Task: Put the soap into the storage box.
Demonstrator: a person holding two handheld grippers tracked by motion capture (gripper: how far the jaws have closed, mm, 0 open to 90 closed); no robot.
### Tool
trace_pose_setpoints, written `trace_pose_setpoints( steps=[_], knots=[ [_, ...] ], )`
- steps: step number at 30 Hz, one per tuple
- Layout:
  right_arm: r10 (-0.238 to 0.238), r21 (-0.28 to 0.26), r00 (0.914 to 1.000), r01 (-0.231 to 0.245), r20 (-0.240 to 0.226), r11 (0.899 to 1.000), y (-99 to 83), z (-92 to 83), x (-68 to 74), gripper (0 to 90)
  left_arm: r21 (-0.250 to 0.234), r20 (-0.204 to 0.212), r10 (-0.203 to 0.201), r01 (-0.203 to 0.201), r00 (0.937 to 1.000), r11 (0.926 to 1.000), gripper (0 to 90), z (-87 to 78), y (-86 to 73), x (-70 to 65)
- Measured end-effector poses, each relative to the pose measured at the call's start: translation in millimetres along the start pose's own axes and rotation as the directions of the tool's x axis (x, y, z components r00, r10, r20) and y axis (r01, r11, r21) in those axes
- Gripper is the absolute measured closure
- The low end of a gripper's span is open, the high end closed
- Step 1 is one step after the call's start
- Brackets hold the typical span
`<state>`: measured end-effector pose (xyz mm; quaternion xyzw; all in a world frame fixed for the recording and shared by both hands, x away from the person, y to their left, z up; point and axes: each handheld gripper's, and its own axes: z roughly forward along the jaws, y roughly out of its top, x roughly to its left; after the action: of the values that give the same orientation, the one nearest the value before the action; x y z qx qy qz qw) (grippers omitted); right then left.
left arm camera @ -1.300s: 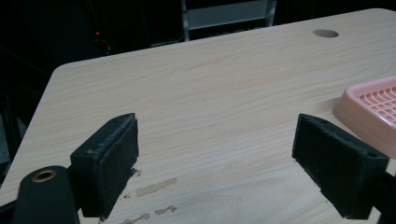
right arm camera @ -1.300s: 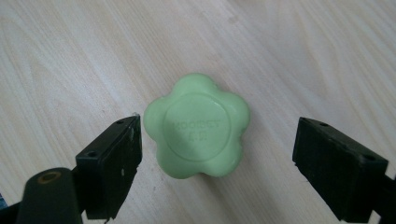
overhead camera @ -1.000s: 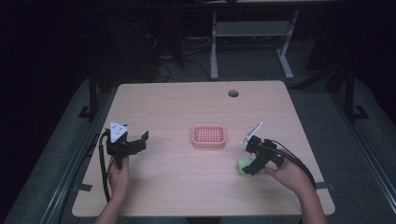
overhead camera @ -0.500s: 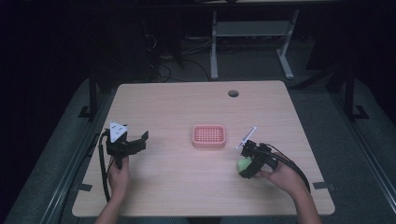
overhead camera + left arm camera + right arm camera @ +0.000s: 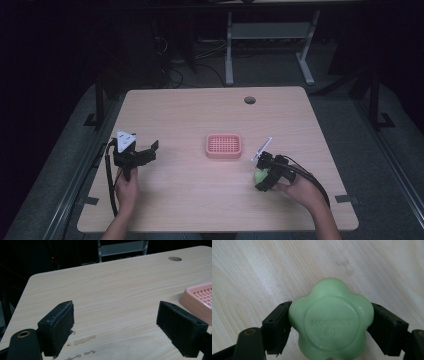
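Green and flower-shaped, a waxy bar of soap (image 5: 260, 175) is lying on the pale wooden table (image 5: 200, 115) just right of the pink slotted plastic soap dish (image 5: 223, 146) in the high view, and the right gripper (image 5: 263, 176) is bearing down over it, likely for a lift into that dish. Off to the side, the left gripper (image 5: 148, 151) is idling. Its own view is showing the jaws spread wide on nothing. Seen from the right gripper, the jaws have just been closing, and both pads (image 5: 277, 326) are pressing the soap's lobed sides; a round embossed stamp is marking its top.
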<state>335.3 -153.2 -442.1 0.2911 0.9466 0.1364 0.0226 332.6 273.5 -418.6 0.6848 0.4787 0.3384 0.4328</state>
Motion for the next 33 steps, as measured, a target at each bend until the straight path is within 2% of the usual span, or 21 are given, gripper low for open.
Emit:
trace_pose_setpoints(
  steps=[6, 9, 19, 28, 30, 33],
  knots=[
    [0.001, 0.002, 1.0, -0.001, 0.003, 1.0, 0.3, -0.3, 0.7, 23.9, 0.0, 0.001, 0.0, 0.0, 1.0, 1.0, 14.3, 0.1, 0.0, -0.3],
    [-0.016, 0.003, 0.9998, 0.016, 0.015, 1.0, 0.5, -0.5, 1.0, 24.1, -0.001, 0.001, 0.0, 0.0, 1.0, 1.0, 14.3, 0.0, 0.0, -0.1],
    [0.001, -0.005, 0.9999, -0.001, 0.011, 1.0, -2.2, -4.2, 1.2, 24.4, -0.002, 0.0, -0.001, 0.001, 1.0, 1.0, 14.3, -0.4, 0.2, -0.1],
    [-0.014, -0.011, 0.9997, 0.014, 0.017, 1.0, -3.7, -4.6, 2.0, 24.4, -0.002, 0.0, -0.001, 0.001, 1.0, 1.0, 14.3, -0.5, 0.2, -0.2],
    [0.002, -0.013, 0.9999, -0.002, 0.012, 1.0, -3.1, -3.1, 2.0, 24.2, -0.003, 0.0, -0.003, 0.003, 1.0, 1.0, 14.3, -0.6, 0.2, -0.1],
    [-0.008, -0.009, 0.9995, 0.009, 0.03, 1.0, -1.5, -1.1, 4.7, 23.9, 0.001, -0.001, -0.002, 0.002, 1.0, 1.0, 14.3, -1.0, 0.3, 0.1]
  ],
)
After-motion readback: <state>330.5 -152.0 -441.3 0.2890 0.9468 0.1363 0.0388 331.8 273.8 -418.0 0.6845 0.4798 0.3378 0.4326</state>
